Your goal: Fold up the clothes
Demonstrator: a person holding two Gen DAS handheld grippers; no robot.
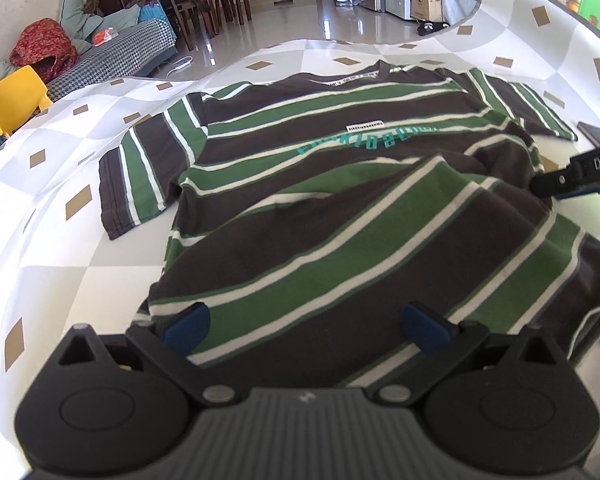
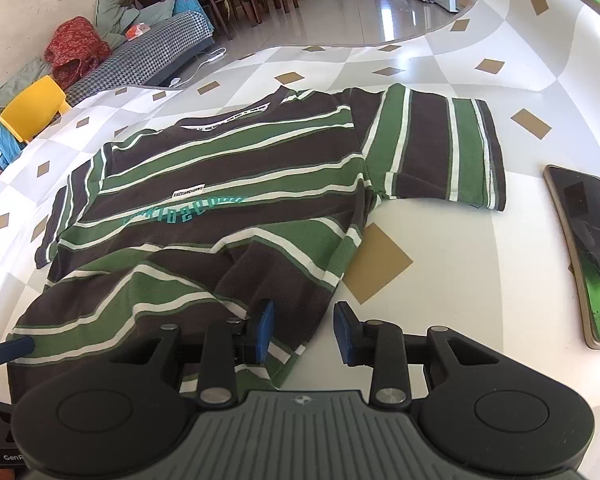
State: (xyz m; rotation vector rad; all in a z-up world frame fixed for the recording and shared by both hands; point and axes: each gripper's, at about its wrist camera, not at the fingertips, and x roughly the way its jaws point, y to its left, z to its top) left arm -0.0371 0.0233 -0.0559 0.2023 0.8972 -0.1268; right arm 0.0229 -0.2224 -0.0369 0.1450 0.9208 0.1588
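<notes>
Striped t-shirt (image 1: 340,168) lies mid-frame on the checked tabletop (image 1: 52,184), hem folded up over its lower half. Left tool (image 1: 306,326) wide open above the fold, gripping nothing. Right tool (image 2: 304,330) parted over the hem corner, pads off the cloth. Phone (image 2: 584,248) at right edge

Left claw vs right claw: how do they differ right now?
Left claw has its jaws spread wide; right claw has a narrower gap. Left claw sits fully over the striped T-shirt; right claw straddles the shirt's hem corner, one finger over cloth, the other over bare tablecloth. Both have blue pads and grip nothing.
</notes>
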